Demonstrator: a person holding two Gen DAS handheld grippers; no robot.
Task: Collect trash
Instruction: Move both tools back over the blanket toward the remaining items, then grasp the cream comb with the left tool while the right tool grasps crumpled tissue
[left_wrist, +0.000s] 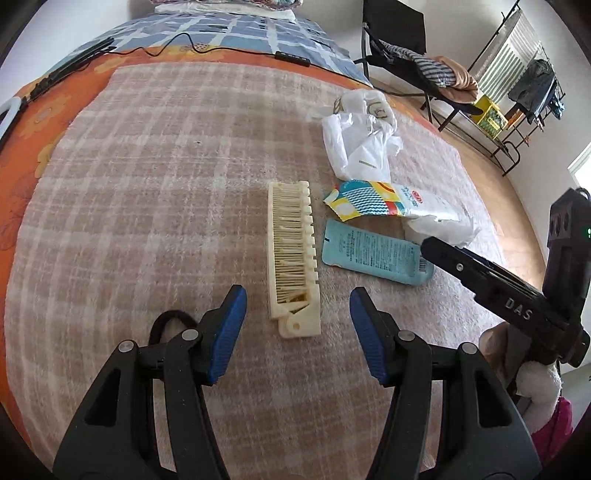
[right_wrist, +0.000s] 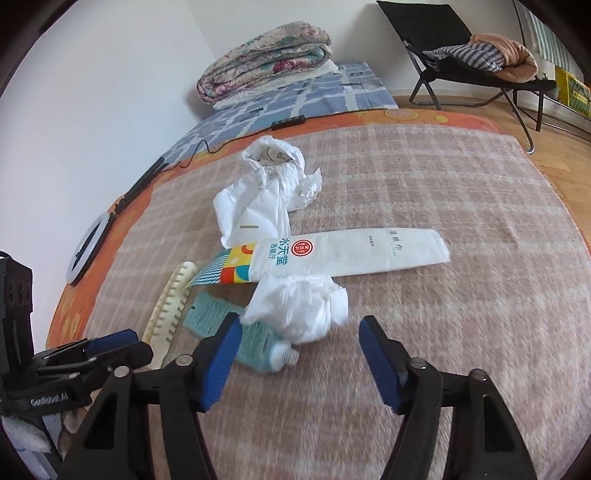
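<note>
1. Crumpled tissue (right_wrist: 301, 308) lies just ahead of the right gripper (right_wrist: 295, 360), between its spread, empty fingers.
2. White wrapper (right_wrist: 351, 254) beyond it runs left-right, printed end leftward.
3. Left gripper (left_wrist: 297, 332) is wide open, empty, straddling the comb (left_wrist: 293, 254), which points straight ahead.

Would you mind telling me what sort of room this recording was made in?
Most likely a bedroom: a bed with a plaid blanket, a folded floral quilt at its head, and a folding lounge chair beside it.
</note>
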